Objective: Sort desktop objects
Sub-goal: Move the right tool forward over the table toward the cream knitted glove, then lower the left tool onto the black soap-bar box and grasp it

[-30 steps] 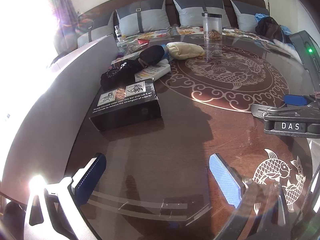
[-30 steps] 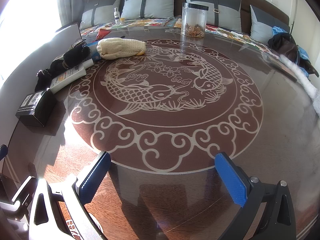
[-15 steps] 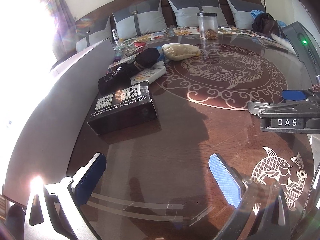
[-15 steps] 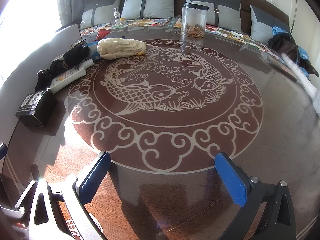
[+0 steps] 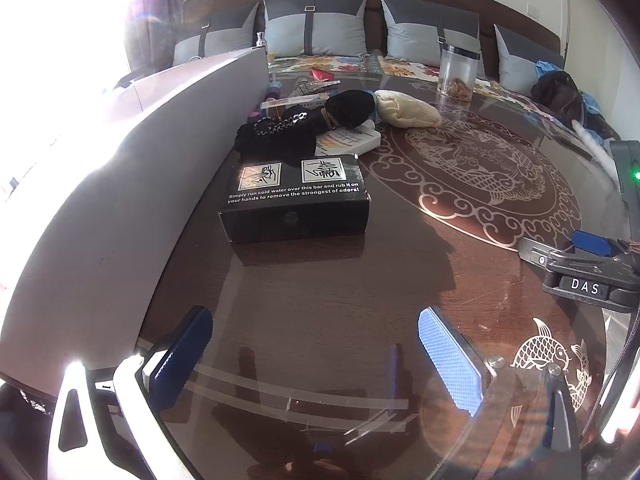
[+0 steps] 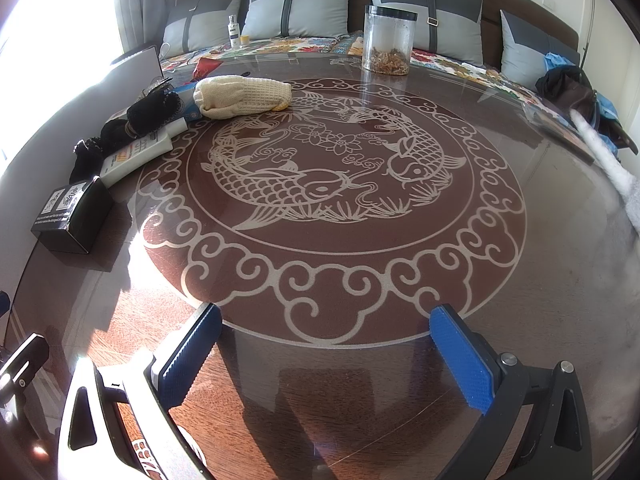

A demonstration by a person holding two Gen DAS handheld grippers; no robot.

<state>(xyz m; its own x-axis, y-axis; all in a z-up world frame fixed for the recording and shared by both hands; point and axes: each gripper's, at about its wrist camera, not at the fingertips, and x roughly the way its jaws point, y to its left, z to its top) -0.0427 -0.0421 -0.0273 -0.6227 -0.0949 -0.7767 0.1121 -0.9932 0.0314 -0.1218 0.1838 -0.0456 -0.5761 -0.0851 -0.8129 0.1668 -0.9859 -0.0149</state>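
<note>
A black box (image 5: 296, 208) with white print lies on the round glass-topped table (image 5: 340, 304), ahead of my open, empty left gripper (image 5: 316, 360). Behind it lie black cloth items (image 5: 280, 136), a white tube (image 5: 348, 140) and a cream knitted pouch (image 5: 408, 110). In the right wrist view the box (image 6: 74, 216), tube (image 6: 136, 156), black items (image 6: 148, 114) and pouch (image 6: 244, 96) sit at the left. My right gripper (image 6: 328, 356) is open and empty over the table's near edge; it also shows in the left wrist view (image 5: 588, 268) at the right.
A grey upright panel (image 5: 132, 176) borders the table on the left. A clear jar (image 6: 388, 40) with brown contents stands at the far edge. A sofa with grey cushions (image 6: 296, 8) lies behind. Dark clothes (image 6: 572, 88) sit at the far right.
The left gripper has swung left and moved closer to the black box, which now sits more centred. The right gripper has not moved.
</note>
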